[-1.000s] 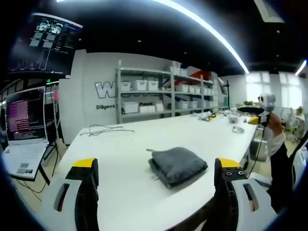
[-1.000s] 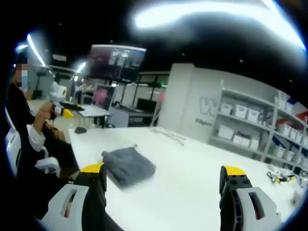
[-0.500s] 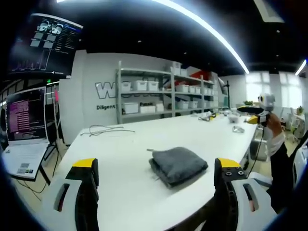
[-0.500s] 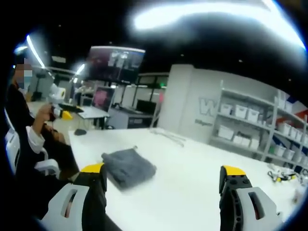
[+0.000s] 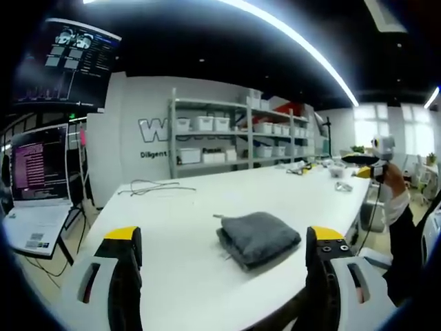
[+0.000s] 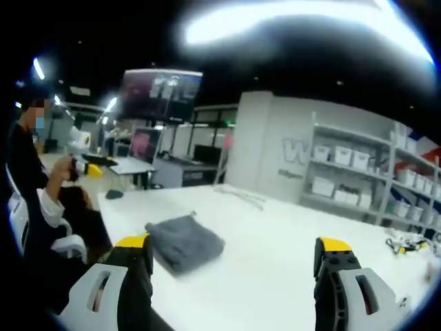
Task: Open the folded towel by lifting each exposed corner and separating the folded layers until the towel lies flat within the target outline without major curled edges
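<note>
A large white table [image 5: 179, 227] spreads across both views, most of its top bare. In the left gripper view its near edge runs just ahead of the jaws, and its left edge falls away toward a laptop [image 5: 38, 200] standing beside the table. In the right gripper view the table's [image 6: 275, 241] left edge lies close to a seated person [image 6: 41, 200], with a wide bare stretch reaching right toward the shelves [image 6: 358, 183].

The grey towel [image 5: 258, 238] lies folded in a compact stack on the table, near the front edge and to the right of centre in the left gripper view, with free tabletop on every side. In the right gripper view the towel [image 6: 185, 241] sits near the table's left edge, just beyond the left jaw.

The left gripper [image 5: 224, 241] hangs short of the table edge, its jaws spread wide and holding nothing; the towel shows between them, apart from both. The right gripper [image 6: 234, 248] is likewise wide open and empty, with the towel next to its left jaw but not touched.

A thin cable [image 5: 155, 186] lies loose on the far part of the table, well apart from the towel. Small items [image 5: 337, 185] sit toward the table's far right end.
</note>
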`<state>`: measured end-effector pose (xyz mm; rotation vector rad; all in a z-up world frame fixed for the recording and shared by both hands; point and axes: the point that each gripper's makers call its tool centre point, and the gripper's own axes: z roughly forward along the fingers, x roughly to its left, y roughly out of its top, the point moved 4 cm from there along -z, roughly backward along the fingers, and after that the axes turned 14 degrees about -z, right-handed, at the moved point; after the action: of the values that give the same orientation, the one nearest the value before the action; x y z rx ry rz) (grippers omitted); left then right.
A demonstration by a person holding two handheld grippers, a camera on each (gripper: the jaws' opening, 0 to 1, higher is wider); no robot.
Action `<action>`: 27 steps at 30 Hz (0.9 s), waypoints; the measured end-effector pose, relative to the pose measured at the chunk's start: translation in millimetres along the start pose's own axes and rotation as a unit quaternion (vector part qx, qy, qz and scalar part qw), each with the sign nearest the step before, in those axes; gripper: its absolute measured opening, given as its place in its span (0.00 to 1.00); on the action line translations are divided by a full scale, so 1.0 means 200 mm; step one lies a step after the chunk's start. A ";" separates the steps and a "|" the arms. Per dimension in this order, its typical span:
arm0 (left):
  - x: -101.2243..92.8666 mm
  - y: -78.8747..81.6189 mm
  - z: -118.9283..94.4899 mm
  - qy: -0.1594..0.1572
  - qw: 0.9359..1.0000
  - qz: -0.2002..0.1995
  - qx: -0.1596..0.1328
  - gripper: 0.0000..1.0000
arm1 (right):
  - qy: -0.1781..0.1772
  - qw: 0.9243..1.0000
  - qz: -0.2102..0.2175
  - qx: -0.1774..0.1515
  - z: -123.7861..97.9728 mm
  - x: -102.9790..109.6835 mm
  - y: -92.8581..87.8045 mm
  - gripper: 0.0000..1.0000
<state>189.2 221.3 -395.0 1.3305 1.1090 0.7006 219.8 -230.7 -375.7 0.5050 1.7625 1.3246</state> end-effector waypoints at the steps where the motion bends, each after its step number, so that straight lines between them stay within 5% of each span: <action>1: 0.00 0.01 0.00 0.001 1.000 0.001 -0.003 0.97 | -0.001 1.000 0.008 -0.005 0.00 0.00 0.01 0.99; 27: -0.01 0.01 0.01 -0.003 1.000 -0.001 -0.008 0.97 | 0.001 0.997 0.077 -0.012 0.00 0.00 -0.01 0.99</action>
<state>190.2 219.0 -392.9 1.3174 1.0969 0.7015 220.6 -231.9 -377.2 0.6366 1.7368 1.4510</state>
